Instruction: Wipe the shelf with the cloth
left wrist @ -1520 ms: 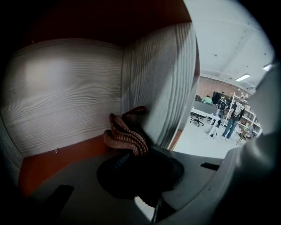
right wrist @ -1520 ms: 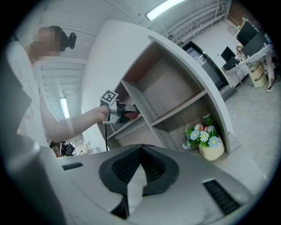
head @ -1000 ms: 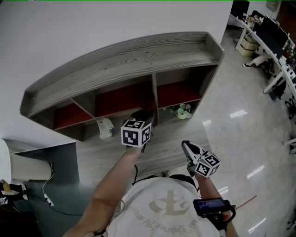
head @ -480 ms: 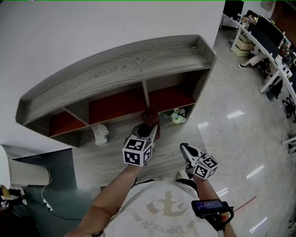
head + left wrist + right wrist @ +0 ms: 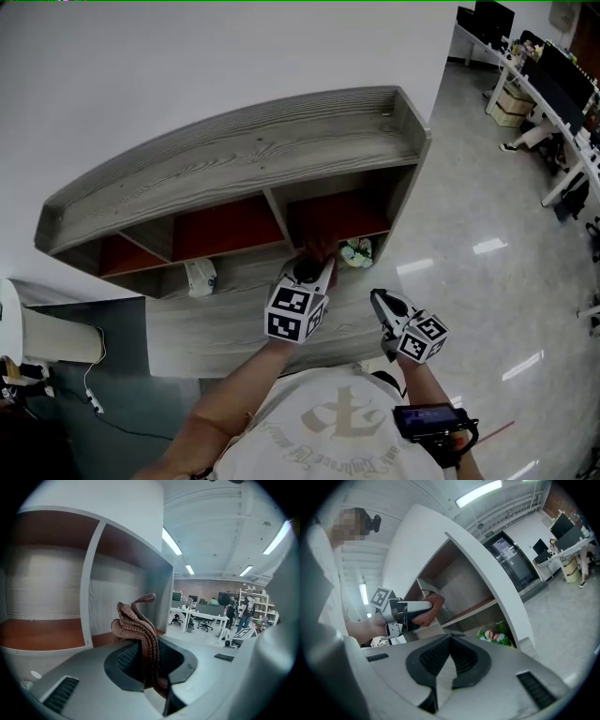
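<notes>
Left gripper clenched the cloth at the front edge of the shelf, divider at its 11 o'clock. Right gripper, jaws pressed together and empty, hung clear at 4 o'clock.

We wear a white short-sleeved T-shirt with a tan printed emblem; our pale grey left gripper and right gripper each carry a black-and-white marker cube.
</notes>
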A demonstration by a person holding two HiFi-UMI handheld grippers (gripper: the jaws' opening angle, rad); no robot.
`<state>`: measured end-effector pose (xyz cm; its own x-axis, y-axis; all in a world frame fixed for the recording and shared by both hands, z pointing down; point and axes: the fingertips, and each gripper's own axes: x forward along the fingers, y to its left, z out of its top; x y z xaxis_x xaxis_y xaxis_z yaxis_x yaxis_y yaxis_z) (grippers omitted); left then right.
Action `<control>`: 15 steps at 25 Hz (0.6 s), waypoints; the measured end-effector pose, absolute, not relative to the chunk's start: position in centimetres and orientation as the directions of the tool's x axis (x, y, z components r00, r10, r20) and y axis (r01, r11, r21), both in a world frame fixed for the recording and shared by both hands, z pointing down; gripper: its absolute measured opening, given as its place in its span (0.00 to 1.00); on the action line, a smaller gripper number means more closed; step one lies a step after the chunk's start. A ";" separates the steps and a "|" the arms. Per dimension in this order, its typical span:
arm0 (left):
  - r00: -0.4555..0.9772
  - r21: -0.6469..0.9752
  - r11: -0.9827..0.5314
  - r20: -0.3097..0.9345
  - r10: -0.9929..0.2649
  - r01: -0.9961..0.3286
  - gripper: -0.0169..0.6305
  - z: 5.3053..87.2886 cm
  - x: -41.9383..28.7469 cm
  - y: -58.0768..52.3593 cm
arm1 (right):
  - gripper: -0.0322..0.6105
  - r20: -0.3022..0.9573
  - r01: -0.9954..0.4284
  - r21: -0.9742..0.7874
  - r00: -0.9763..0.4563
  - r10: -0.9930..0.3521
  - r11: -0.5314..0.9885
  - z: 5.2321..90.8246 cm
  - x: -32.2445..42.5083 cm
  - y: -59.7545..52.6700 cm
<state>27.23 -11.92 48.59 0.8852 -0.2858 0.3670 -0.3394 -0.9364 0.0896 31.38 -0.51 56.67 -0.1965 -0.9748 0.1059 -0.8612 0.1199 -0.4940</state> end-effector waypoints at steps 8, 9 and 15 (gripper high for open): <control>0.781 0.019 -0.864 0.439 -0.444 -0.503 0.13 48.7 29.4 -16.2 | 0.06 0.086 -0.838 -0.517 -0.255 -0.963 0.176 57.1 34.8 -0.9; 0.760 0.008 -0.850 0.452 -0.466 -0.526 0.13 48.8 29.6 -16.8 | 0.06 0.083 -0.835 -0.519 -0.263 -0.961 0.184 57.1 35.1 -1.0; 0.639 -0.051 -0.766 0.518 -0.569 -0.641 0.13 50.0 30.4 -19.0 | 0.06 0.066 -0.809 -0.536 -0.325 -0.943 0.241 57.4 36.2 -1.3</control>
